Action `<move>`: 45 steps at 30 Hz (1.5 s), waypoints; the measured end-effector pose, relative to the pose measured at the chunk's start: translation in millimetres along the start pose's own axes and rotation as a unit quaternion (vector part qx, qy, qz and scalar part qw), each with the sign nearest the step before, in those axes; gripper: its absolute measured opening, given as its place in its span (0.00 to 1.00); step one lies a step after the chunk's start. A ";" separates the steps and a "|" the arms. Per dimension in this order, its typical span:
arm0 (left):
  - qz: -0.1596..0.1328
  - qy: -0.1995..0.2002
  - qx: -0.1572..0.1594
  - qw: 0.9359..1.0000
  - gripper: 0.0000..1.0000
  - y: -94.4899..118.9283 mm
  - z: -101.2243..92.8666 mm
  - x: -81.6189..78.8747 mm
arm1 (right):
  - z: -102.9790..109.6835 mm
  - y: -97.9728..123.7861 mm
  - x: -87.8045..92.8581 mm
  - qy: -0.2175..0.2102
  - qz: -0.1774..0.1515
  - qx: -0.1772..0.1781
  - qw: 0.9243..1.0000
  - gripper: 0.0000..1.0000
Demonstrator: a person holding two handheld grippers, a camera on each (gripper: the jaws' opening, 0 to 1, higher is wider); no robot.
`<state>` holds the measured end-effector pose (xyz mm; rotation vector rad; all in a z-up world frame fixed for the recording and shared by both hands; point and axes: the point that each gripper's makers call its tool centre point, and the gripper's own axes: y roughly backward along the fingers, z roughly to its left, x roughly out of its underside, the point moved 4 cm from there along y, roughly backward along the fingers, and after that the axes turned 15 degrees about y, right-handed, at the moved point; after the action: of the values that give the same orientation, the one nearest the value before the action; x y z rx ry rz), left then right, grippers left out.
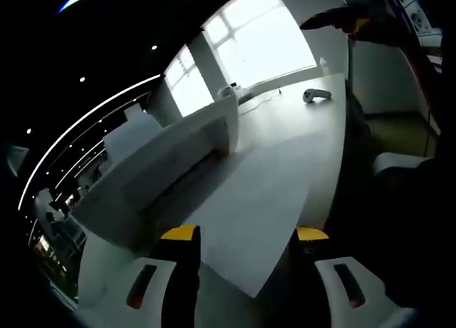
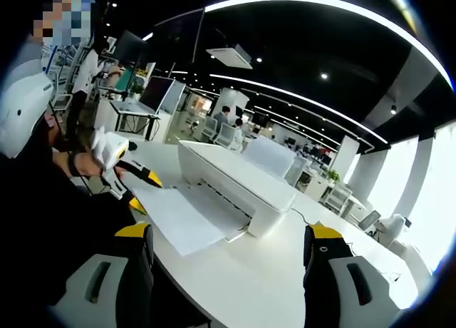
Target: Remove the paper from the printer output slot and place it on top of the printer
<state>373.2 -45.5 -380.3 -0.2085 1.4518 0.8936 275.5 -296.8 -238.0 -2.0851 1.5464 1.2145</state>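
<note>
A white printer [image 2: 235, 178] stands on a white table [image 2: 271, 278]. A sheet of paper [image 2: 182, 214] sticks out of its front output slot and lies flat over the tabletop. My left gripper [image 2: 141, 189], held by a hand, sits at the sheet's outer edge with one yellow-tipped jaw above it and one below. In the left gripper view the paper [image 1: 249, 200] runs from the printer [image 1: 157, 164] down between the wide-apart jaws of my left gripper [image 1: 246, 233]. My right gripper [image 2: 229, 233] stands open over the table, short of the printer, holding nothing.
More white sheets [image 2: 271, 157] stand in the printer's rear tray. A small white device [image 1: 316, 95] lies farther along the table near bright windows. A cable [image 2: 313, 221] trails from the printer. Desks with monitors [image 2: 135, 103] and seated people fill the office behind.
</note>
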 end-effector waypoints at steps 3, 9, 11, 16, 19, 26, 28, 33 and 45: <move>0.000 0.000 -0.001 1.000 0.52 0.0 0.7 -0.3 | -0.4 0.1 -0.1 0.000 0.000 0.000 1.000 0.82; 0.000 -0.003 0.000 1.000 0.50 -0.1 0.6 -0.1 | -0.9 0.3 -1.8 0.001 -0.001 0.001 1.000 0.82; 0.000 -0.005 0.003 1.000 0.48 -0.4 0.0 0.2 | -0.7 0.4 -2.1 0.001 -0.001 0.001 1.000 0.82; 0.000 -0.011 0.008 1.000 0.41 -0.6 -1.8 0.4 | -0.9 0.5 -2.2 0.002 -0.001 0.002 1.000 0.82; 0.003 -0.012 0.006 1.000 0.40 -0.7 -0.9 1.5 | -0.3 0.2 -1.5 0.001 -0.001 0.000 1.000 0.82; 0.003 -0.012 0.006 1.000 0.39 -1.1 -1.0 1.9 | 1.3 -1.2 -0.6 0.001 0.000 -0.002 1.000 0.82; 0.004 -0.013 0.006 1.000 0.38 -1.3 -1.2 2.2 | 1.0 -1.2 0.1 0.000 0.000 -0.001 1.000 0.82; 0.003 -0.014 0.006 1.000 0.37 -1.6 -1.4 2.2 | 0.6 -0.7 0.7 0.000 0.000 -0.001 1.000 0.82; 0.004 -0.015 0.004 1.000 0.35 -1.7 -1.2 2.7 | 0.9 -1.1 0.6 -0.001 0.000 -0.001 1.000 0.82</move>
<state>373.0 -46.3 -383.6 -0.1819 1.4286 0.8931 276.1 -296.2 -239.2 -2.0846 1.5462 1.2172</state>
